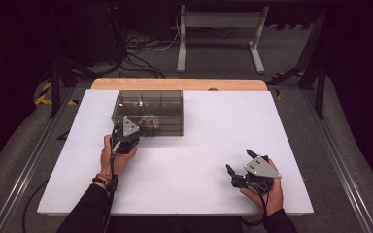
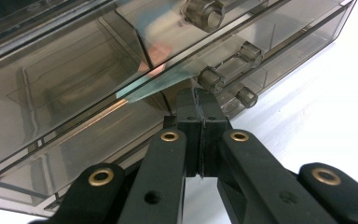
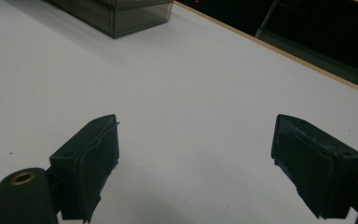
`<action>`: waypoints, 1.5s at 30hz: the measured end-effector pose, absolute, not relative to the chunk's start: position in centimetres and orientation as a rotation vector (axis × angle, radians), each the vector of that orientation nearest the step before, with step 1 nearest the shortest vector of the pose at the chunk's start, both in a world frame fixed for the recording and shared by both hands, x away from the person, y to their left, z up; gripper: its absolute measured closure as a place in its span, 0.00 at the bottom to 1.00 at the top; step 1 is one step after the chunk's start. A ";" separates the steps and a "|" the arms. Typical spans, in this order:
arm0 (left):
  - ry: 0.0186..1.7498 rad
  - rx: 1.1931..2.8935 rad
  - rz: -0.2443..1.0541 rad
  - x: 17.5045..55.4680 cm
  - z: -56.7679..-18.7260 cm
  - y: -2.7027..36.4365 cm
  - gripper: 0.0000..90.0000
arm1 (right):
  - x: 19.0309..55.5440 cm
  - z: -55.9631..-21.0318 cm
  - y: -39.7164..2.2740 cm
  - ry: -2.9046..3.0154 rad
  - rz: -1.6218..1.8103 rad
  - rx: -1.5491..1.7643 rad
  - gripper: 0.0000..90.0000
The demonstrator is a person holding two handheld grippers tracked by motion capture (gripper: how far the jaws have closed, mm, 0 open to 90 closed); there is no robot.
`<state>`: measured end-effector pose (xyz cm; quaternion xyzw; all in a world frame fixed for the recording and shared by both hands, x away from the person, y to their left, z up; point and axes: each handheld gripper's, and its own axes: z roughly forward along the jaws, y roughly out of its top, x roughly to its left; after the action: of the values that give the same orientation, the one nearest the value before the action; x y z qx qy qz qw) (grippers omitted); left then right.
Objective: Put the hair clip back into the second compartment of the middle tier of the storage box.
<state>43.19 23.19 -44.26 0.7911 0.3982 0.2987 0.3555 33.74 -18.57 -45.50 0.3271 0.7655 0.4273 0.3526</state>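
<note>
A: What is seen from the high view?

B: A smoked box [image 1: 148, 112] is set on the white table [image 1: 199, 160], toward its far left. The left gripper [image 1: 124, 137] is held against the box's near wall. The right gripper [image 1: 243, 167] is held low over bare table near the front right, well apart from the box.

A: And the surroundings?

B: A wooden edge is shown behind the white top. Beyond it, grey floor, tangled cables [image 1: 136, 51] and a white frame [image 1: 221, 34] are seen; the rest is left dark.

A: What is shown in the left gripper view?

B: The jaws are pressed together at the box's [image 2: 98, 79] front, beside its clasp [image 2: 226, 74]. Whether a thin edge is pinched between the tips cannot be told. Something pale is glimpsed inside, blurred by the tinted wall.

A: What could go wrong there?

B: The box is judged light and the table smooth, so it could be slid or tipped if the clasp is pulled with nothing bracing it. The closed tips could also slip off the hard plastic.

A: And the right gripper view?

B: The jaws are spread wide over the table [image 3: 177, 79], with nothing between them. A corner of the box [image 3: 121, 16] is seen far off. No bracing can be given from there.
</note>
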 end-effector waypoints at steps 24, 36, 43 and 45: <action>0.953 2.044 0.787 41.1 -42.8 23.6 0.96 | 33.8 -45.5 -18.6 1.977 1.116 0.854 0.17; 0.791 2.027 0.812 38.3 -42.0 23.4 0.75 | 33.8 -45.4 -18.6 1.976 1.121 0.854 0.17; 0.727 2.007 0.828 36.9 -42.1 23.7 0.51 | 33.7 -45.3 -18.7 1.972 1.123 0.854 0.17; 0.722 2.003 0.832 36.7 -42.1 23.8 0.40 | 33.7 -45.3 -18.6 1.969 1.122 0.852 0.17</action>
<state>36.67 23.82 -42.12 0.7974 0.2873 0.3311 0.4148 33.70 -18.64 -45.33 0.3292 0.7611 0.4337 0.3524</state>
